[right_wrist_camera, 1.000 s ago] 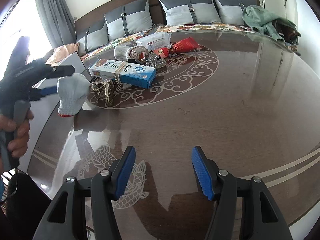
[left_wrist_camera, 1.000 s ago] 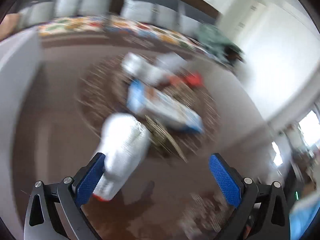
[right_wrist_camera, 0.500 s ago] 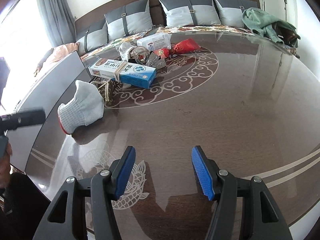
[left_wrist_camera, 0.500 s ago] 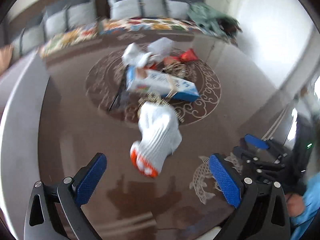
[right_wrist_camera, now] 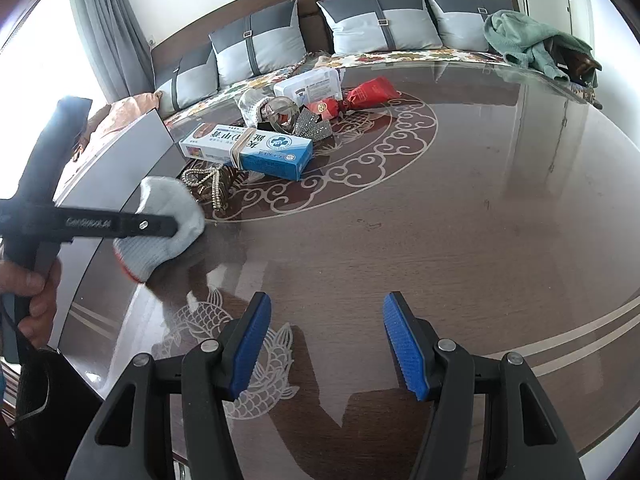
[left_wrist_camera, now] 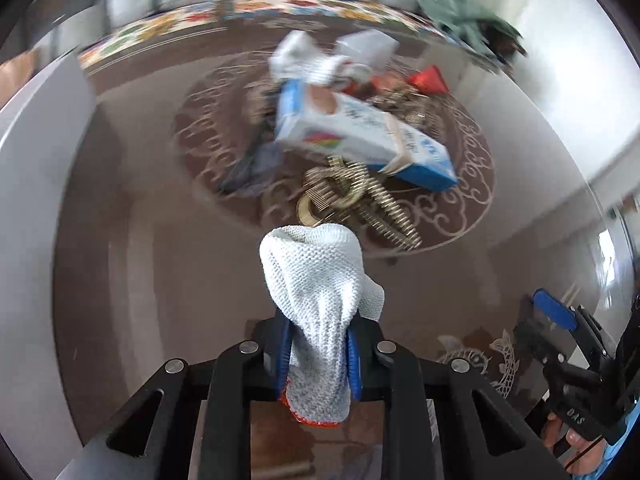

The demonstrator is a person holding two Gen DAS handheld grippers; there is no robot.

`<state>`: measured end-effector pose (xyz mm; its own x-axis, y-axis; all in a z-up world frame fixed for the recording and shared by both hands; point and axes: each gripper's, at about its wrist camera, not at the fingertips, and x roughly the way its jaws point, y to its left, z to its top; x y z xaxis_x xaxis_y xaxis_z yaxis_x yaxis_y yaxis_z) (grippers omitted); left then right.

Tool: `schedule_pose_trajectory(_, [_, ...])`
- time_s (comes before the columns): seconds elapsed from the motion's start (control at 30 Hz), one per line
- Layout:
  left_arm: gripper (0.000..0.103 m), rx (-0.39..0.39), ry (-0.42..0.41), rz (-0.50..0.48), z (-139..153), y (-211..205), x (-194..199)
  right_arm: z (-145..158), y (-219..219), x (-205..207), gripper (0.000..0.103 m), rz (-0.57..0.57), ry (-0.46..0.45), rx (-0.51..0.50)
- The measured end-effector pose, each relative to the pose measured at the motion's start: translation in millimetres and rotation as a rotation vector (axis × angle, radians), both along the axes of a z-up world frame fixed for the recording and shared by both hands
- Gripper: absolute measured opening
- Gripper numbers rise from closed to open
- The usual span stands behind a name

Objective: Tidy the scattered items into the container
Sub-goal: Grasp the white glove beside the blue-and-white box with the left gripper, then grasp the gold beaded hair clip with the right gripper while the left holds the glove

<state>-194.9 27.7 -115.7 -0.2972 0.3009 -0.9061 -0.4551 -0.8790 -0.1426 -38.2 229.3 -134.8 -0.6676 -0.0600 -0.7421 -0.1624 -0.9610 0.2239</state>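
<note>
Glossy brown table [right_wrist_camera: 460, 208], left gripper [left_wrist_camera: 318, 354] pinching knitted glove [left_wrist_camera: 316, 280]

Bare table [right_wrist_camera: 460, 240] is seen ahead of and to the right of the right gripper [right_wrist_camera: 324, 344], whose jaws are held apart. To its left, passage is blocked by the left gripper [left_wrist_camera: 318, 354], clamped on a white glove [left_wrist_camera: 316, 292]. Just beyond that glove, the way is obstructed by a gold chain [left_wrist_camera: 352, 200], a blue-and-white box [left_wrist_camera: 360, 136] and further clutter.
</note>
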Motion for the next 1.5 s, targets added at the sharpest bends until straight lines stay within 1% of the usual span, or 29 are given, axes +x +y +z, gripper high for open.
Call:
schedule_pose_trajectory(0.07, [0.022, 0.029, -0.016, 0.109, -2, -24, 10, 1, 5, 1, 0.061, -0.001, 0.003, -0.038])
schedule_pose_trajectory(0.13, [0.022, 0.069, -0.03, 0.207, -3, -46, 19, 3, 14, -1, 0.06, 0.001, 0.009, -0.117])
schedule_pose_trajectory(0.17, [0.022, 0.086, -0.025, 0.269, -3, -60, 25, 6, 17, -3, 0.06, 0.003, 0.012, -0.148])
schedule_pose_trajectory(0.2, [0.022, 0.103, -0.016, 0.307, -3, -68, 29, 9, 16, -8, 0.06, 0.027, 0.02, -0.166])
schedule_pose_trajectory(0.3, [0.022, 0.162, -0.014, 0.377, -6, -83, 36, 23, 0, -41, 0.06, 0.182, 0.037, -0.177])
schedule_pose_trajectory(0.37, [0.022, 0.192, -0.017, 0.409, -9, -90, 39, 32, -20, -74, 0.06, 0.289, 0.018, -0.133])
schedule_pose_trajectory(0.53, [0.022, 0.231, -0.009, 0.428, -12, -95, 40, 35, -55, -131, 0.06, 0.438, -0.067, -0.045])
schedule_pose_trajectory(0.6, [0.022, 0.243, -0.006, 0.431, -13, -96, 42, 28, -68, -147, 0.06, 0.464, -0.105, 0.006])
schedule_pose_trajectory(0.7, [0.022, 0.257, -0.004, 0.435, -15, -97, 42, 14, -77, -165, 0.06, 0.444, -0.167, -0.002])
schedule_pose_trajectory(0.77, [0.022, 0.262, -0.002, 0.436, -16, -98, 41, 9, -81, -175, 0.06, 0.415, -0.182, -0.012])
schedule_pose_trajectory(0.97, [0.022, 0.255, 0.008, 0.429, -16, -96, 43, 5, -91, -199, 0.06, 0.326, -0.164, -0.016])
schedule_pose_trajectory(1.0, [0.022, 0.253, 0.009, 0.427, -16, -96, 44, 5, -92, -200, 0.06, 0.32, -0.168, 0.002])
schedule_pose_trajectory(1.07, [0.022, 0.249, 0.01, 0.419, -16, -95, 46, 6, -95, -201, 0.048, 0.312, -0.179, 0.044])
schedule_pose_trajectory(1.1, [0.022, 0.247, 0.007, 0.411, -15, -92, 48, 6, -95, -199, 0.046, 0.309, -0.183, 0.052])
schedule_pose_trajectory(1.2, [0.022, 0.244, -0.003, 0.389, -15, -84, 55, 7, -87, -185, 0.046, 0.314, -0.18, 0.024])
schedule_pose_trajectory(1.3, [0.022, 0.24, -0.012, 0.366, -14, -76, 62, 10, -78, -158, 0.043, 0.357, -0.178, -0.007])
schedule_pose_trajectory(1.4, [0.022, 0.237, -0.022, 0.343, -13, -68, 69, 17, -70, -121, 0.043, 0.403, -0.161, 0.018])
schedule_pose_trajectory(1.5, [0.022, 0.233, -0.032, 0.32, -13, -59, 76, 20, -63, -90, 0.043, 0.421, -0.158, 0.047])
